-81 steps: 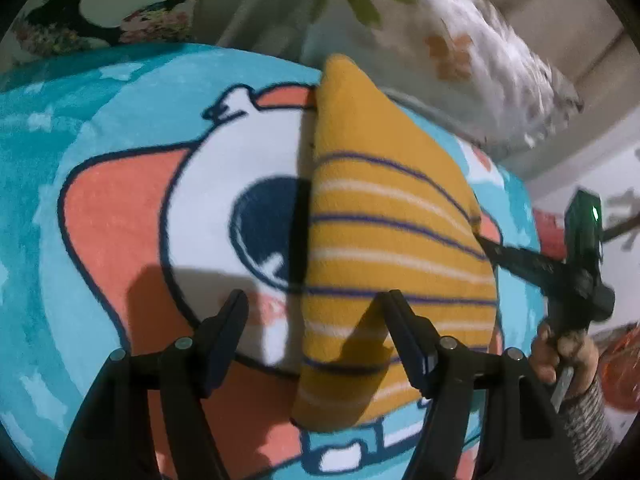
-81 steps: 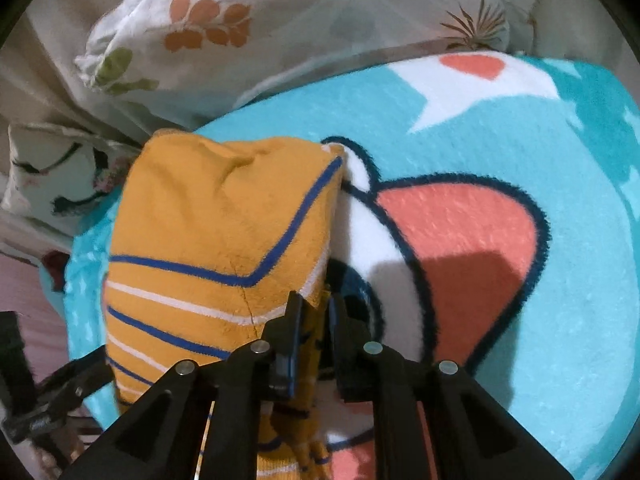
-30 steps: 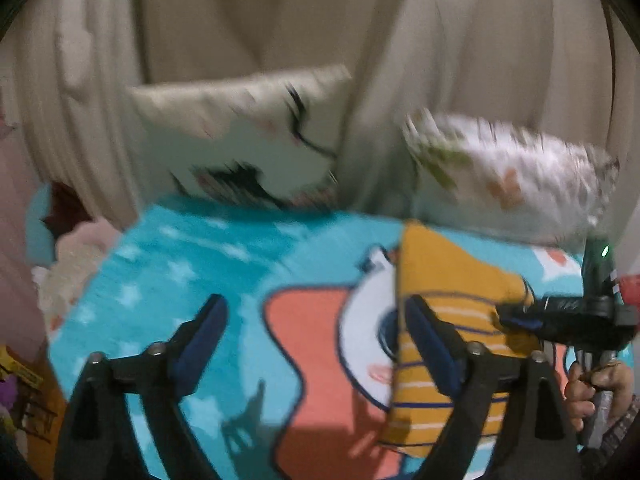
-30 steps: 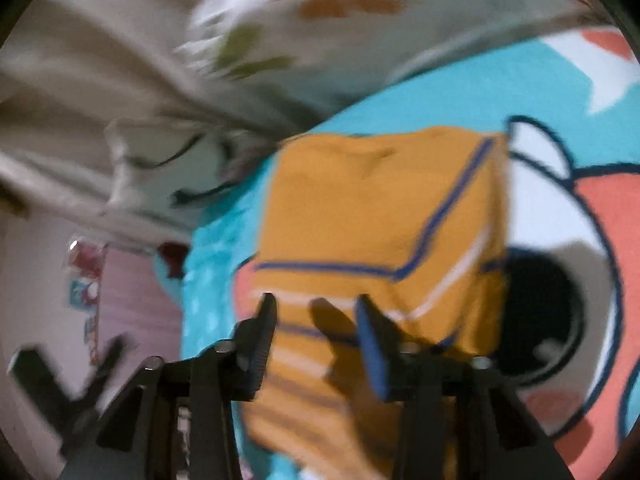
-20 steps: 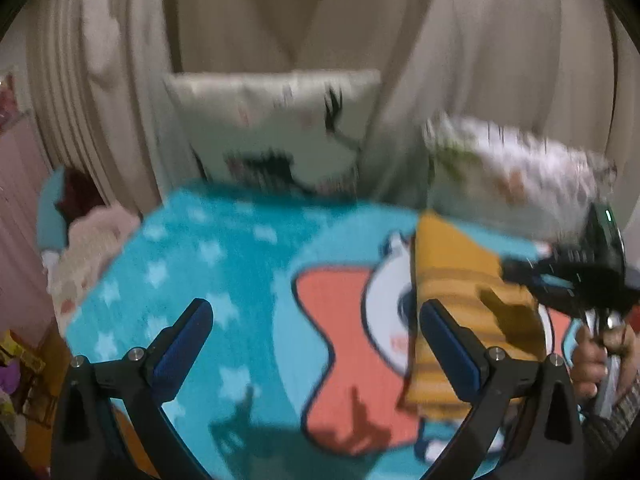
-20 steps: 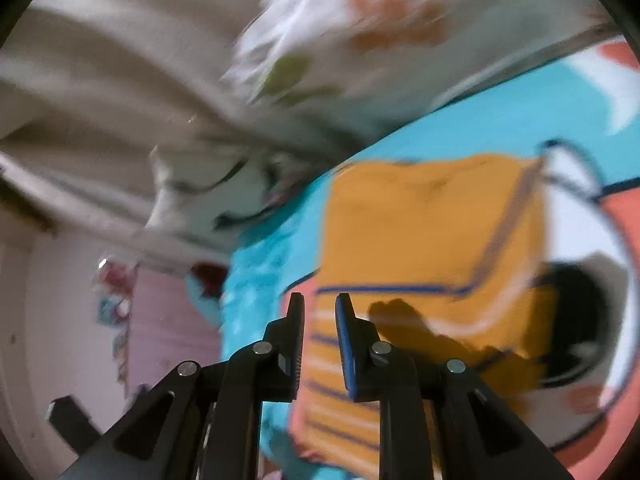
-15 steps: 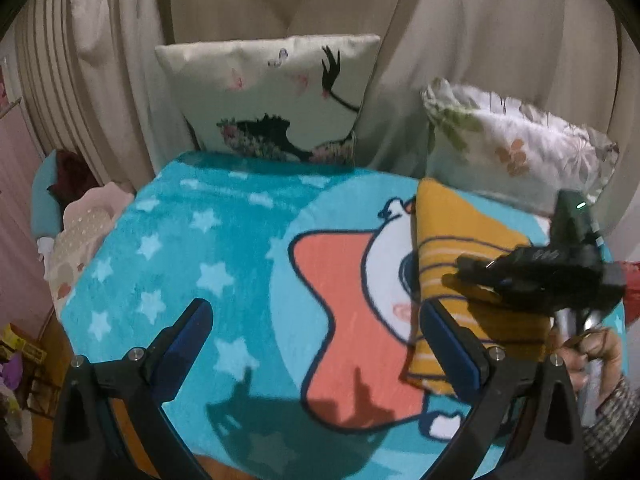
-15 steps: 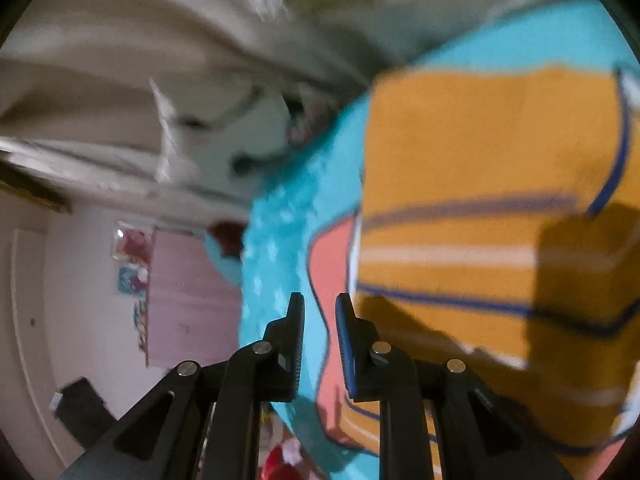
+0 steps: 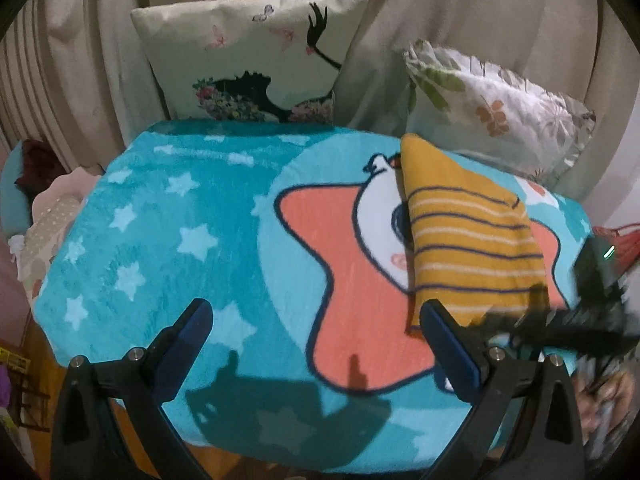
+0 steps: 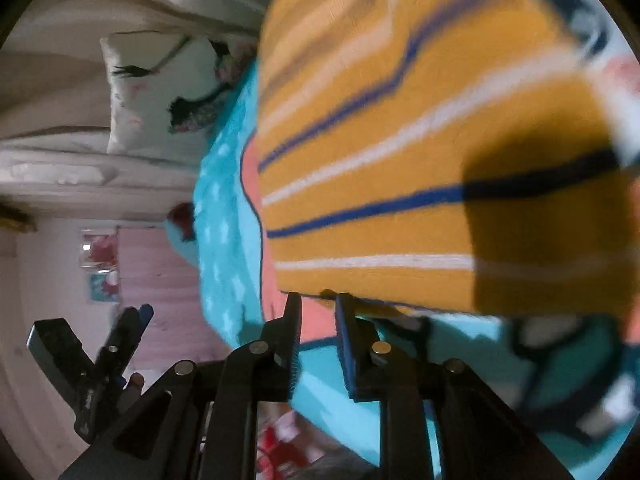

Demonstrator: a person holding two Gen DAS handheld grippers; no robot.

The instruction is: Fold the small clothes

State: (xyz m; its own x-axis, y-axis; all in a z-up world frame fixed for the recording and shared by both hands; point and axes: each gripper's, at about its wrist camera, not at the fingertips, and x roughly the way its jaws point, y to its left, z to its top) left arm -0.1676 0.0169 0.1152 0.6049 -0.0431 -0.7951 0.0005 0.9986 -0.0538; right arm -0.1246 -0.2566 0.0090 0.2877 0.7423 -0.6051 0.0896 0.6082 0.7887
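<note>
A folded mustard-yellow garment (image 9: pixel 468 236) with navy and white stripes lies on the right part of a turquoise cartoon blanket (image 9: pixel 168 232). My left gripper (image 9: pixel 316 332) is wide open and empty, held back over the blanket's near edge, left of the garment. In the right wrist view the garment (image 10: pixel 400 160) fills the frame, tilted and blurred. My right gripper (image 10: pixel 318 312) has its jaws a narrow gap apart with nothing between them, just off the garment's near edge. The right gripper also shows blurred in the left wrist view (image 9: pixel 560 320), and the left gripper in the right wrist view (image 10: pixel 136 316).
Two pillows stand behind the blanket: one with a dancer silhouette (image 9: pixel 248 56), one with a leaf print (image 9: pixel 496 108). Beige curtains (image 9: pixel 460 20) hang behind. Soft items (image 9: pixel 48 216) lie at the left past the blanket's edge.
Both grippers have pulled back from the garment. The right gripper let go of the fabric, swung round and dropped to the garment's near edge. The left gripper rose and widened.
</note>
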